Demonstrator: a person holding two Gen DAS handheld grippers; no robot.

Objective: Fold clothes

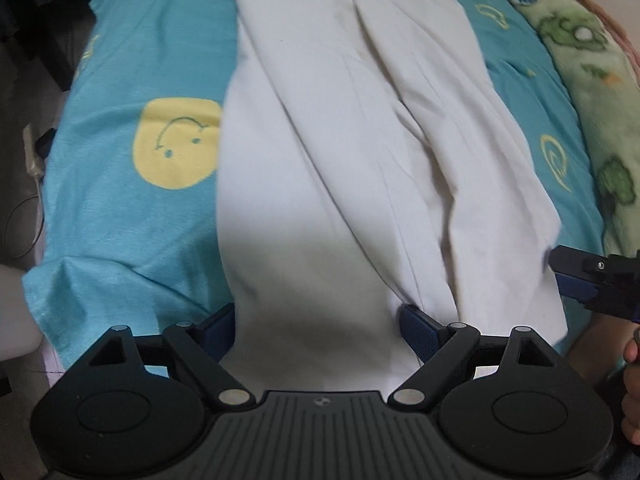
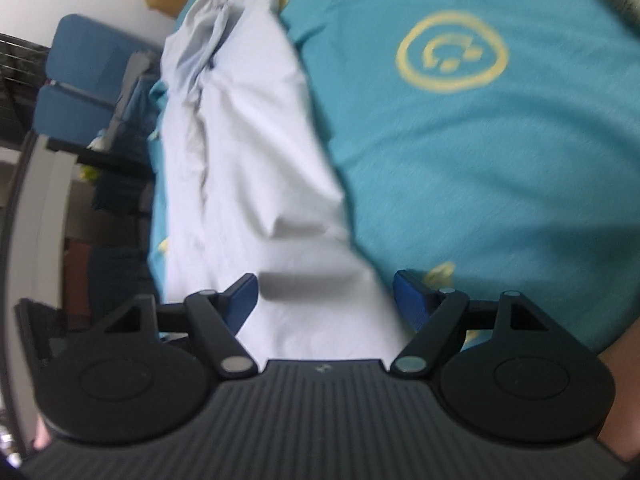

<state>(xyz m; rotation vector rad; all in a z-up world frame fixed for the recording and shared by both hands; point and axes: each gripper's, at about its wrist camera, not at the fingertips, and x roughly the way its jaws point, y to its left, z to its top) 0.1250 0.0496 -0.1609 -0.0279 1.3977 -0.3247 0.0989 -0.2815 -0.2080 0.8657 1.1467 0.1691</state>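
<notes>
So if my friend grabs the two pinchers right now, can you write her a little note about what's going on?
Left gripper: open, low over the near end of the white garment, pads not pressing it.
Right gripper: open, at the garment's near right edge, holding nothing.
The garment lies lengthwise on the teal smiley bedsheet, already narrowed into a long strip, collar end far away.
Left to do: probably pinch the near end with both grippers, fold it up toward the collar, then smooth it.

Dim, even light; perhaps motion-blurred, fisheye-bent edges.
</notes>
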